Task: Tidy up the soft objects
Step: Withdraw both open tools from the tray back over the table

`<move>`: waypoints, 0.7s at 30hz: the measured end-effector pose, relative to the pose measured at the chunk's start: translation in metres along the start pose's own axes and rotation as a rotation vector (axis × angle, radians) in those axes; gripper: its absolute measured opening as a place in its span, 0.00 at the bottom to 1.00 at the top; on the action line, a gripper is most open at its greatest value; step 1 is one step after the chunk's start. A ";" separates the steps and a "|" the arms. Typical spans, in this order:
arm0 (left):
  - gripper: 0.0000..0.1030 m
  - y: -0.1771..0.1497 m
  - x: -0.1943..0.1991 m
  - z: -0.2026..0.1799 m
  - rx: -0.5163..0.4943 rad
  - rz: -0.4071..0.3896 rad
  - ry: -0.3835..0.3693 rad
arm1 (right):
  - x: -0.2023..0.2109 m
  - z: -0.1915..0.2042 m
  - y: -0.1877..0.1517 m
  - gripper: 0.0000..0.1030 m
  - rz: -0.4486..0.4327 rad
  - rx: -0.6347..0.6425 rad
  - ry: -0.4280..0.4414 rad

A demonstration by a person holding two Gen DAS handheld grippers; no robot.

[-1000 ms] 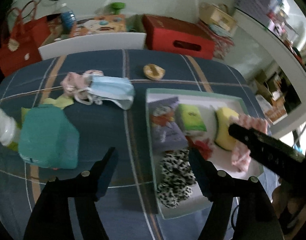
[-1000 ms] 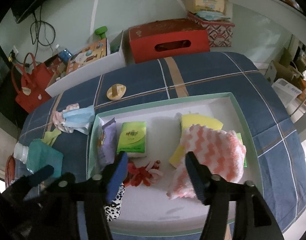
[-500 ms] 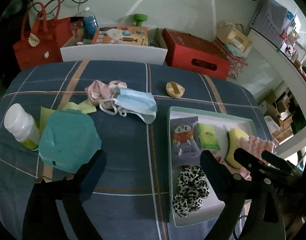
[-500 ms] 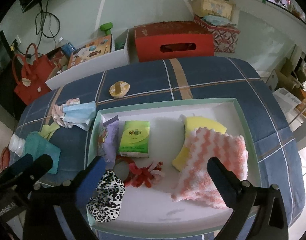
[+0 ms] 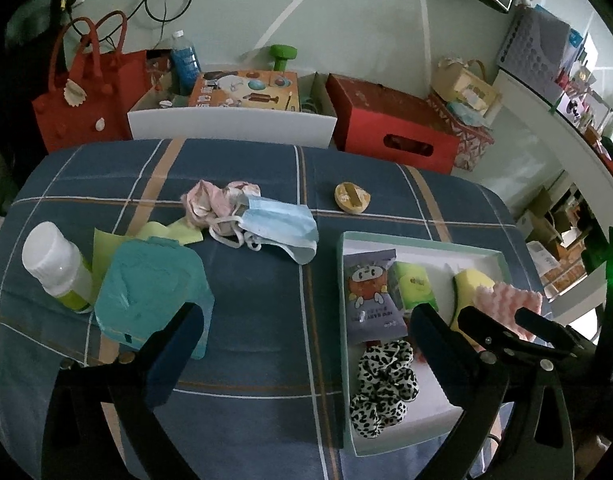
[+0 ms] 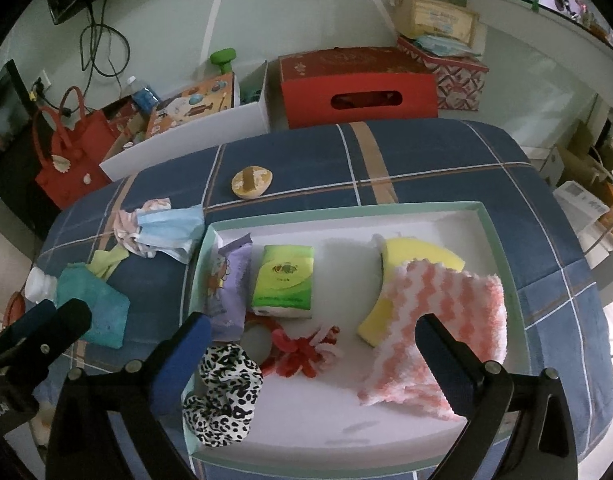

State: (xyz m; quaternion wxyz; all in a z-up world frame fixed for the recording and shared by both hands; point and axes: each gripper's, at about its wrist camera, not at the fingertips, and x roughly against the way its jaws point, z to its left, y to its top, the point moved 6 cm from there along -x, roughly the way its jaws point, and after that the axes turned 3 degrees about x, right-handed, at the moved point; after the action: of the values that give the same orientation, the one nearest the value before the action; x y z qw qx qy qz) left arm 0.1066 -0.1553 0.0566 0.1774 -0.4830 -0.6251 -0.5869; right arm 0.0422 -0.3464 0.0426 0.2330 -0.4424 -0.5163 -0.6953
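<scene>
Both claws, left claw (image 5: 306, 344) opening and right claw (image 6: 310, 344) spread, empty above the bench; face mask (image 5: 280, 226) lies outside the tray (image 6: 502, 248), its trailing loops liable to snag the neighbouring pink cloth (image 5: 210, 200).

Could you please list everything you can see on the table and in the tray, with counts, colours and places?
Shallow tray: 1, white, green rim, on plaid cloth.
Leopard-print scrunchie: 1, black-white, tray's near left corner.
Red-pink hair tie: 1, tray, beside scrunchie.
Purple snack pouch: 1, tray's left side.
Green tissue pack: 1, tray, right of pouch.
Yellow sponge: 1, tray, partly under towel.
Pink-white zigzag towel: 1, tray's right side.
Blue face mask: 1, on cloth.
Pink cloth bundle: 1, touching mask.
Teal soft pouch: 1, cloth's left.
White-capped bottle: 1, beside pouch.
Round wooden brush: 1, tan, far side.
Left gripper: black, jaws opening, empty.
Right gripper: black, jaws open, empty, over tray.
</scene>
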 end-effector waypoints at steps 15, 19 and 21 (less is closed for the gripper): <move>1.00 0.038 0.021 0.049 0.118 -0.106 -0.010 | 0.001 0.013 0.008 1.00 -0.049 -0.030 0.047; 1.00 0.050 0.022 0.064 0.111 -0.127 -0.004 | 0.006 0.022 0.012 1.00 -0.083 -0.009 0.055; 1.00 0.057 0.021 0.068 0.057 -0.121 0.035 | 0.005 0.025 0.014 1.00 -0.087 -0.003 0.060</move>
State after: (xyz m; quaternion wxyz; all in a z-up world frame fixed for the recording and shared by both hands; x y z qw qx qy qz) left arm 0.1664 -0.0941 0.0877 0.1661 -0.4286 -0.6667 -0.5867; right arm 0.0599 -0.3271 0.0558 0.2174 -0.3988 -0.5267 -0.7185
